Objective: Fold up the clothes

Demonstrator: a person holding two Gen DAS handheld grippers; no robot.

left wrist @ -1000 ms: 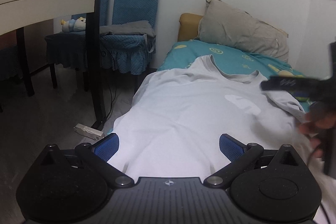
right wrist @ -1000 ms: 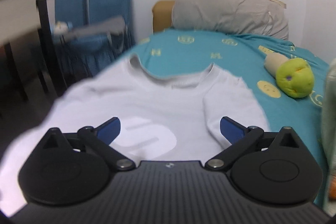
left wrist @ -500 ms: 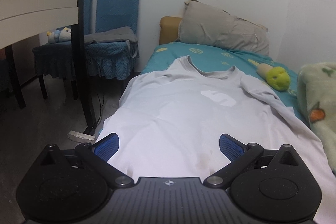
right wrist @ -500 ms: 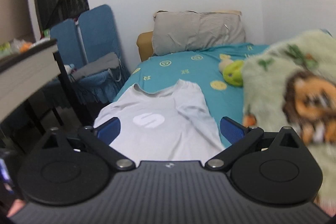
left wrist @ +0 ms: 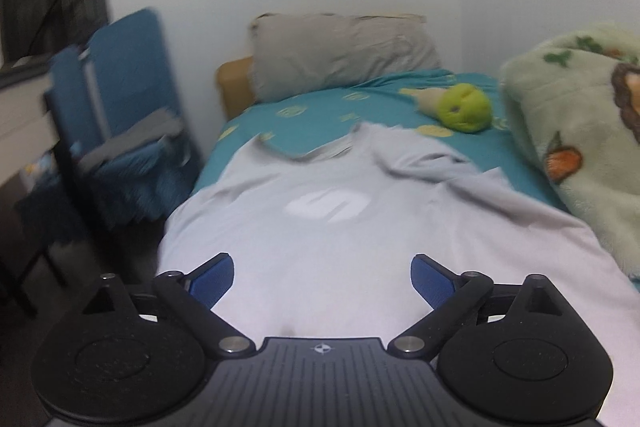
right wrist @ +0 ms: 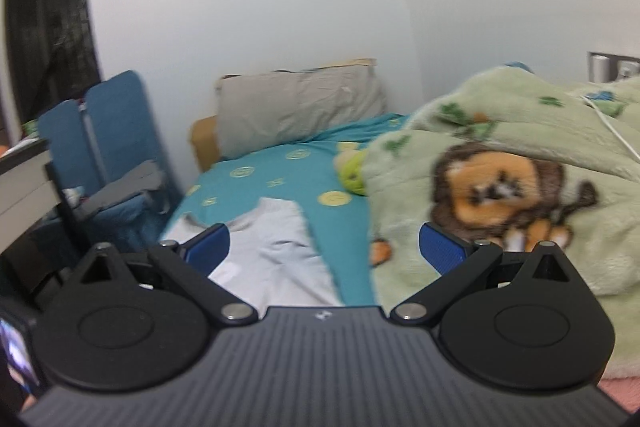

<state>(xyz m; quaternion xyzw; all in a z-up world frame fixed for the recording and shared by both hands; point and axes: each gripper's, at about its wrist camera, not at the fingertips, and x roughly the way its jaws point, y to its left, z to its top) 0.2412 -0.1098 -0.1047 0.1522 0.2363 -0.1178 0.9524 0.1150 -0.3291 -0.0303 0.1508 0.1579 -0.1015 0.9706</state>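
A white T-shirt [left wrist: 340,227] with a pale logo lies spread face up on the teal bed [left wrist: 320,111], collar toward the pillow, its right sleeve folded over the body. My left gripper [left wrist: 322,277] is open and empty above the shirt's lower half. My right gripper [right wrist: 324,249] is open and empty, held higher and further right. In the right wrist view only the shirt's right part [right wrist: 276,251] shows, next to the green blanket.
A grey pillow [left wrist: 340,55] leans at the headboard. A green plush toy [left wrist: 464,107] lies on the sheet. A green lion-print blanket [right wrist: 500,195] is piled on the bed's right side. Blue chairs [left wrist: 116,99] and a desk stand left of the bed.
Both grippers have swung to the right and pulled back from the shirt. The right view now takes in mostly the blanket. Both stay open and empty.
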